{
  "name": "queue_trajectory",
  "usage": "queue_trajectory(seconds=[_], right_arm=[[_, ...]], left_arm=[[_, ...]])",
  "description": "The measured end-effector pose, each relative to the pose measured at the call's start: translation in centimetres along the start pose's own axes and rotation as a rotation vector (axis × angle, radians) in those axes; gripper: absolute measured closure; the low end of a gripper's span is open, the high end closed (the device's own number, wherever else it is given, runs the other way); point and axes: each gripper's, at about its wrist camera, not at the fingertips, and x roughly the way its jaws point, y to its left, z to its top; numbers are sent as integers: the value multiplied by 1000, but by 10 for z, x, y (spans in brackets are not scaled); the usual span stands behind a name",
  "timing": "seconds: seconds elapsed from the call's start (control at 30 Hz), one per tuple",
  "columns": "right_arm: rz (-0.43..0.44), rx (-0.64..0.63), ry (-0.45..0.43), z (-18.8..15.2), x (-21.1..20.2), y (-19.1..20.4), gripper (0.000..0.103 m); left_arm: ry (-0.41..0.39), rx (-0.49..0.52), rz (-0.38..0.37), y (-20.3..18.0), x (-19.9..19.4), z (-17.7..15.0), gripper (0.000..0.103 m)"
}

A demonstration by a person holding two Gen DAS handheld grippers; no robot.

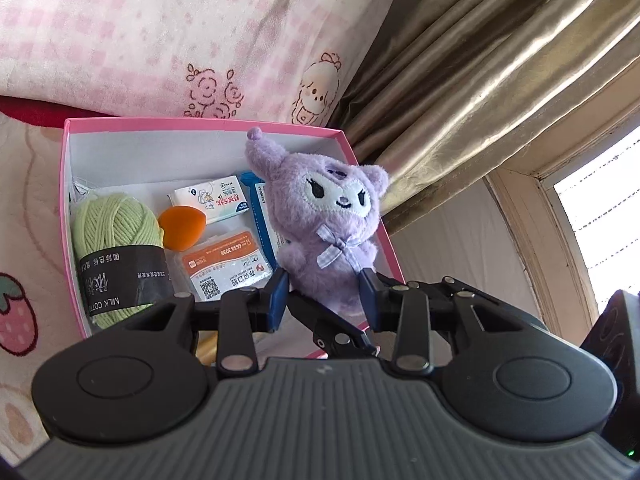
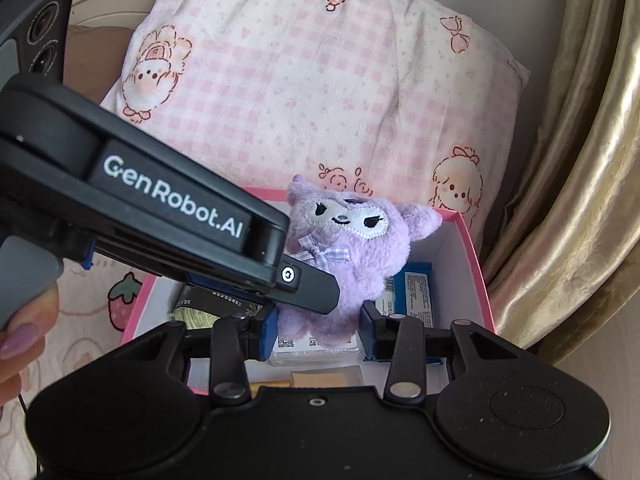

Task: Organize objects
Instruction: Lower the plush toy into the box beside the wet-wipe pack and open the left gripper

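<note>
While the fuzzy purple plush toy with the checked bow (image 1: 328,236) is seen from the left wrist view, it is clamped low on its body between the blue pads of the left gripper (image 1: 325,290). It is held upright over the right side of the pink cardboard box with white insides (image 1: 96,122). Inside the box, a ball of light green yarn with a black paper band (image 1: 114,240) is seen at the left. An orange egg-shaped sponge (image 1: 182,228), a small white packet with cartoon print (image 1: 212,200), a clear packet with an orange and white label (image 1: 226,266) and a blue and white flat pack (image 1: 260,216) are laid beside it. A pink checked pillow with cartoon drawings (image 1: 180,32) is propped behind the box, and a shiny gold curtain (image 1: 500,72) is hung at the right.

From the right wrist view, the same toy (image 2: 360,240) is seen between the pads of the right gripper (image 2: 318,330). Its bottom looks pinched there too, with the jaws partly closed. The left gripper's black body (image 2: 160,208) is stretched across from the left, and its tip is pushed into the toy's side.

Trouble could come from two grips on one soft toy. If the toy is pulled two ways, it could be stretched or dropped on the packets. If it is let go while tilted, it could be tipped over the box wall.
</note>
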Motion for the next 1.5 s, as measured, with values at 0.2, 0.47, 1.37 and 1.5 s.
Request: queue_trajectory(seconds=[0.2, 0.47, 1.37, 1.5], right_arm=[[-43, -25, 90, -7, 37, -22, 58], [20, 74, 167, -19, 73, -49, 59], [-31, -35, 144, -18, 110, -49, 70], [-47, -90, 118, -11, 115, -49, 71]], left_arm=[[93, -84, -62, 23, 50, 5, 67], [99, -59, -56, 33, 82, -1, 67], [11, -23, 149, 36, 55, 6, 66], [-34, 8, 248, 22, 38, -5, 66]])
